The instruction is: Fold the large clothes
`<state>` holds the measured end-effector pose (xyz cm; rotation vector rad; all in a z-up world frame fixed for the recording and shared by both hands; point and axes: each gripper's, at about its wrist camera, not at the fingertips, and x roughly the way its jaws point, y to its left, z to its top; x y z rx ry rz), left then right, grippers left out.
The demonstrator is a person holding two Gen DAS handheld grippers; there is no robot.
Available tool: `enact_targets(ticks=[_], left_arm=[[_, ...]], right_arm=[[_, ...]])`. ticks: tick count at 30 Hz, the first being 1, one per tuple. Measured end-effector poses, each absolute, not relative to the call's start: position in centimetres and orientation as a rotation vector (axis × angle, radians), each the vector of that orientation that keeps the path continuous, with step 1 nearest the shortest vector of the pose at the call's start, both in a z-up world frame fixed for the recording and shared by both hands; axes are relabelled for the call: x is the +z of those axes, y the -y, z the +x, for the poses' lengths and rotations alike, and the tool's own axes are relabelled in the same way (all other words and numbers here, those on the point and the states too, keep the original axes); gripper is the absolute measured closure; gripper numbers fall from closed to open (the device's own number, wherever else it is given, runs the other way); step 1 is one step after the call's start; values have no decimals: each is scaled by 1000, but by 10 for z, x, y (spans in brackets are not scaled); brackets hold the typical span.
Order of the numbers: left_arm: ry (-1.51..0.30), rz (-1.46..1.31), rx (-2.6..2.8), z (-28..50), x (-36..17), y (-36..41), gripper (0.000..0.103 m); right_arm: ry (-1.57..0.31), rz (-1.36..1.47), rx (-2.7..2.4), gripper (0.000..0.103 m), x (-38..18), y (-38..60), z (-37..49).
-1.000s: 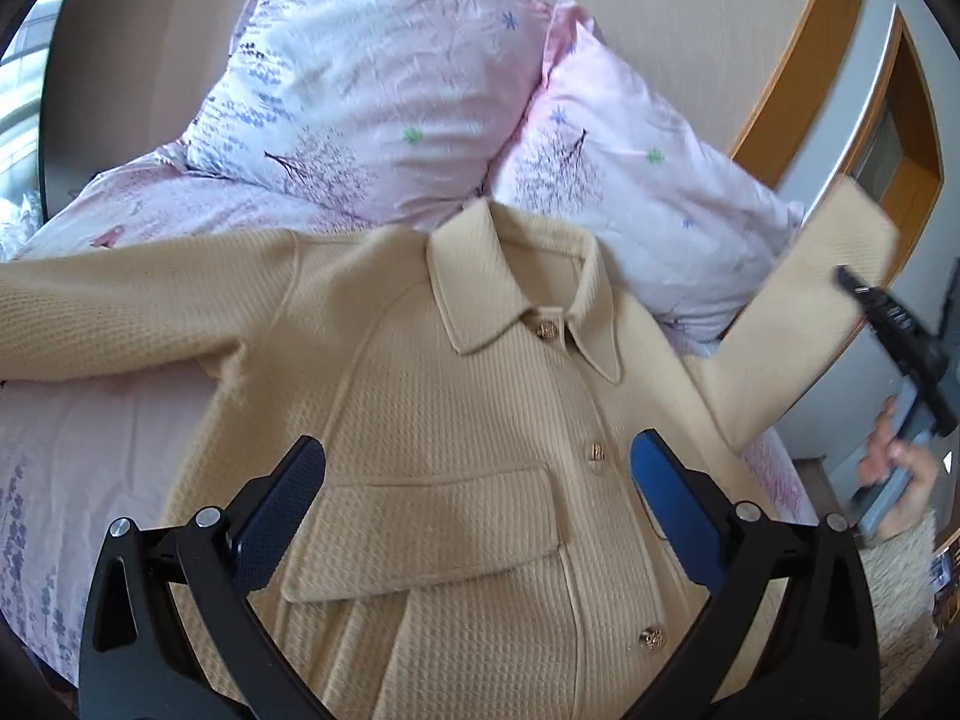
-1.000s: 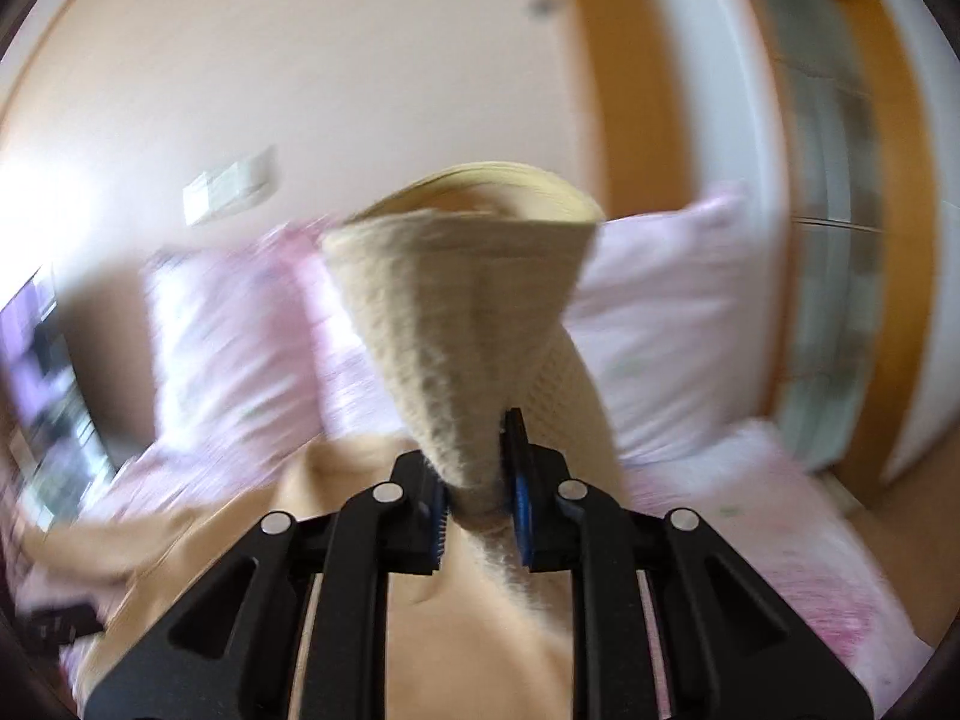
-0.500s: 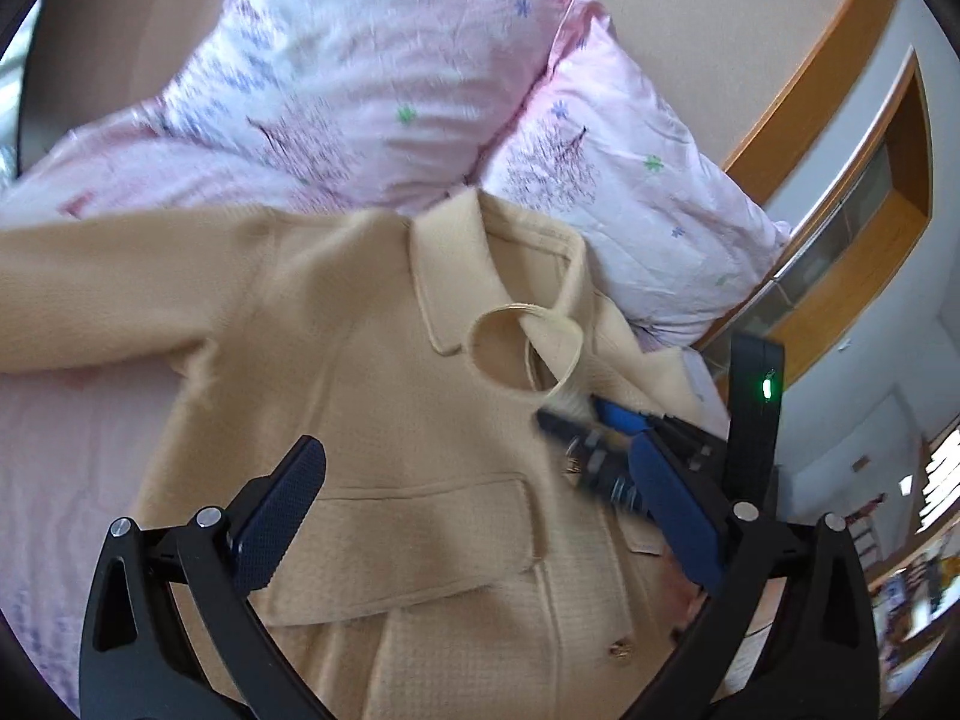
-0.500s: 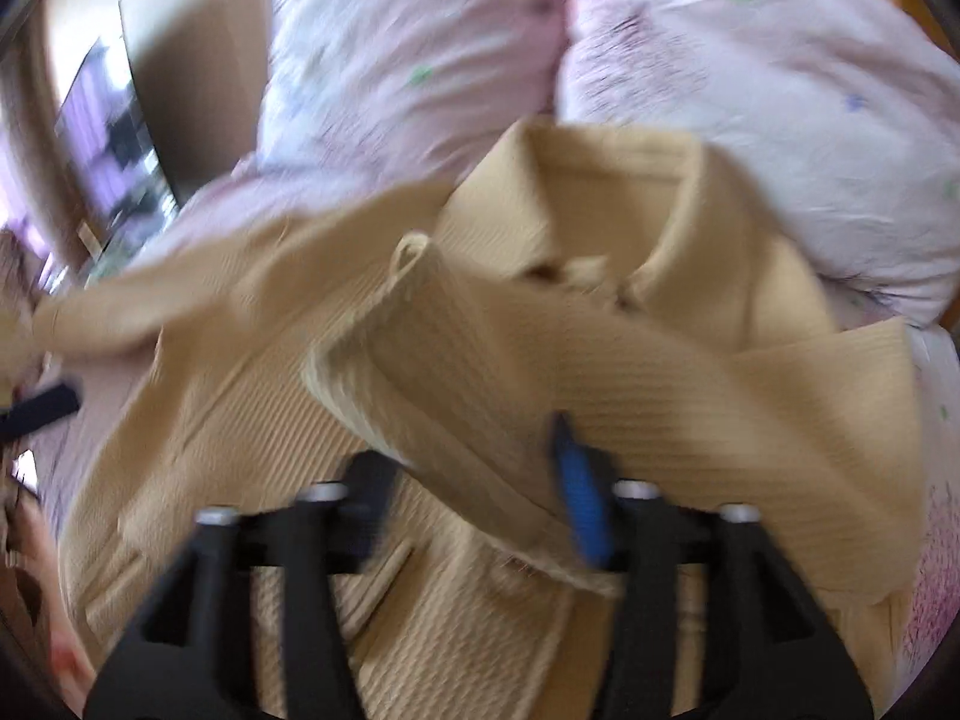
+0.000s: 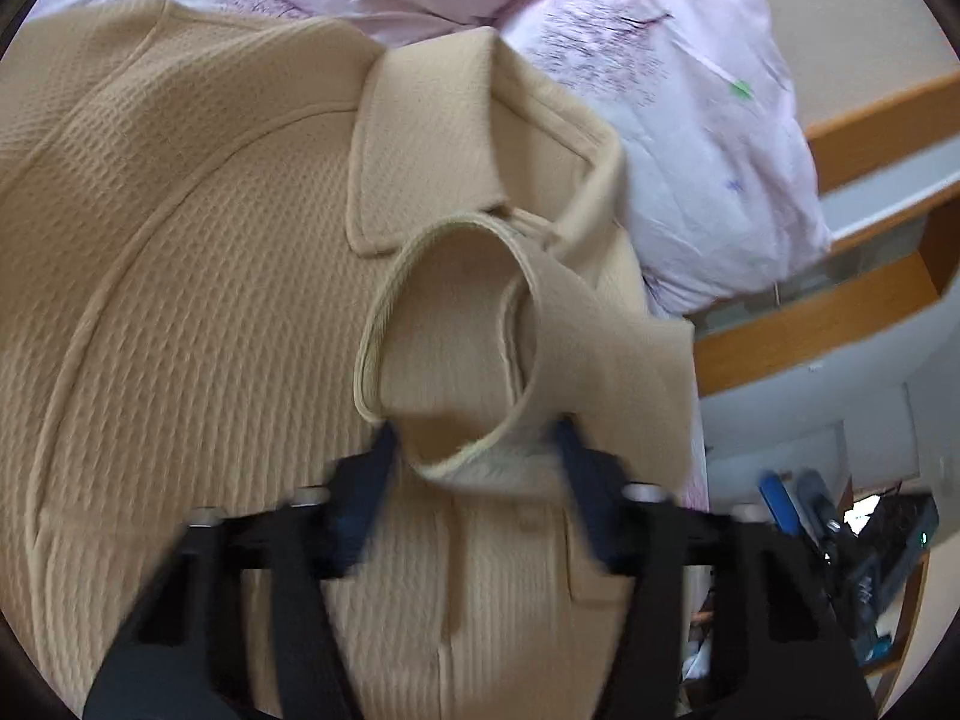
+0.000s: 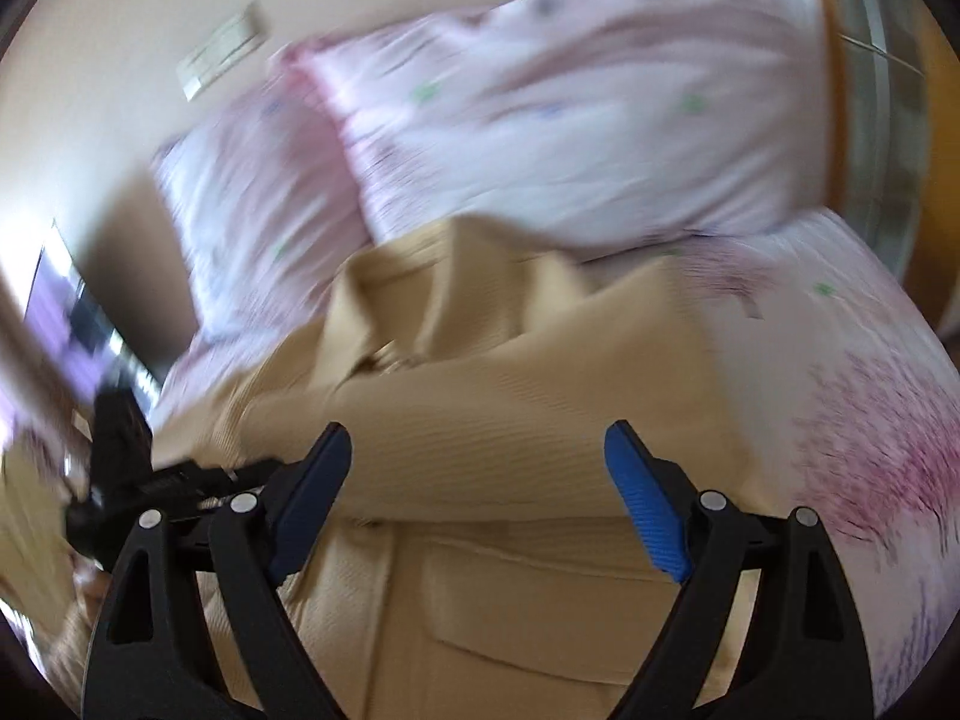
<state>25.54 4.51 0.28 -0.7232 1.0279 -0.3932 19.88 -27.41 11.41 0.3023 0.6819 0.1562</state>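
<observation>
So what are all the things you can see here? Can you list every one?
jacket: one, beige, spread front-up on the bed
sleeve: one, beige, folded across the jacket's chest
cuff: one, beige, open ring just below the collar
collar: one, beige, at the jacket's top near the pillows
pillows: two, pink and white with flowers, at the head of the bed
bed sheet: one, pink floral, under the jacket
wall plate: one, pale, on the wall above the pillows
left hand-held gripper: one, black with blue pads, jaws closing around the cuff
right hand-held gripper: one, black with blue pads, jaws opening above the folded sleeve, nothing held
</observation>
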Motion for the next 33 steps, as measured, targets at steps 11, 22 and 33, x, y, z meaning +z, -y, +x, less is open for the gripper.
enact_targets(ticks=[11,22,33], left_arm=[[-986,-515,-330,260,14,-59,100],[-973,-436,-286,223,17,-69,81],[-714,-770,115,124,33,-280,41]], right_arm=[[-685,171,263,30,112,216,218],[-913,-208,383,77,40,67,265],[-935,-36,489,28,55,75,249]])
